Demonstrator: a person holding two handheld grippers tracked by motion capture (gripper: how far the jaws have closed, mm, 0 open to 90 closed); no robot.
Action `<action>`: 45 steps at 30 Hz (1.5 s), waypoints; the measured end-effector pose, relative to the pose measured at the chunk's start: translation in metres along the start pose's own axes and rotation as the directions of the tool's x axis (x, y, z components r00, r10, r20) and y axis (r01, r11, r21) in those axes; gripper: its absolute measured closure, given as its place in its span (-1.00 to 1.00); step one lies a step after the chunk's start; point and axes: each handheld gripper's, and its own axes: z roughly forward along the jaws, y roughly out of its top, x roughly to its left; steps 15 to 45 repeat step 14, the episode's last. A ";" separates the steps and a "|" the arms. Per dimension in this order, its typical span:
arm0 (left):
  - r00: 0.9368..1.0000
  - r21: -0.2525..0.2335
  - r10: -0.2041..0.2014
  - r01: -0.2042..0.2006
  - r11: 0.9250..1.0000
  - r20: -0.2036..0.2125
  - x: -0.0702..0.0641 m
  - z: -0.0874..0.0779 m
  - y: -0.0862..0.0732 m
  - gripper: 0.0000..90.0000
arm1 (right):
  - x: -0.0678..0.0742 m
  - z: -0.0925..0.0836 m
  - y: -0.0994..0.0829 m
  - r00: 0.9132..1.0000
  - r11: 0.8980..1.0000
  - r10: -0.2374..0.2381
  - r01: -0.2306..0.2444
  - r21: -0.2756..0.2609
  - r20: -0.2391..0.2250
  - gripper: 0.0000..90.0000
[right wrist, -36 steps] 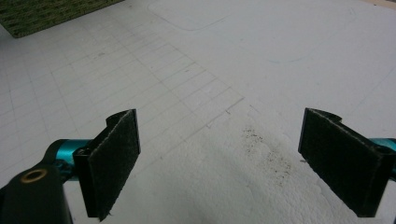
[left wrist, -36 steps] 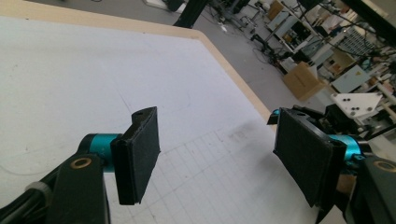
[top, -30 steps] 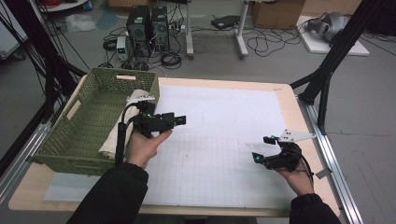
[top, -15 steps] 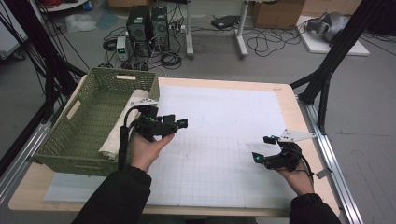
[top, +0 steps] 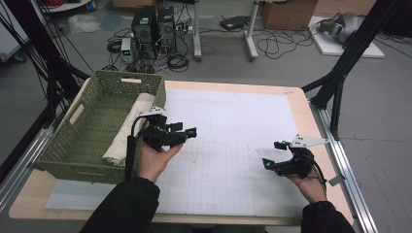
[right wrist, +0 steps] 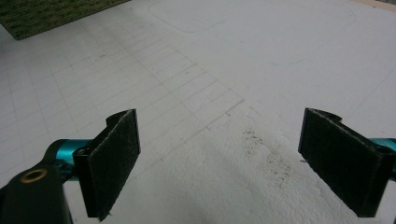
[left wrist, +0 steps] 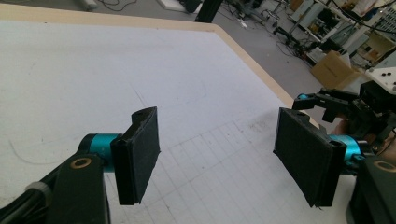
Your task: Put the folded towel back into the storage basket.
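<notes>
We hold both grippers with jaws spread, empty. The folded cloth (top: 127, 131) lies in the green basket (top: 92, 97) at the frame's left, its long axis running up-frame, just left of our left gripper (top: 182, 132); our right gripper (top: 272, 154) sits well apart, lower right.

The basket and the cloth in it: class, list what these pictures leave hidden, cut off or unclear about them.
- Cloth, high view: its near end is hidden behind the left gripper and its cable; what sort of cloth it is cannot be told.
- Basket, high view: the floor under the cloth is covered.
- Basket, right gripper view: cut off by the top edge, so just a corner of the wall shows.
</notes>
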 end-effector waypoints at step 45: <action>1.000 0.017 0.009 -0.009 1.000 -0.004 -0.002 0.004 -0.014 -0.31 | 0.000 0.001 0.000 1.000 1.000 -0.004 0.004 0.000 0.000 -0.73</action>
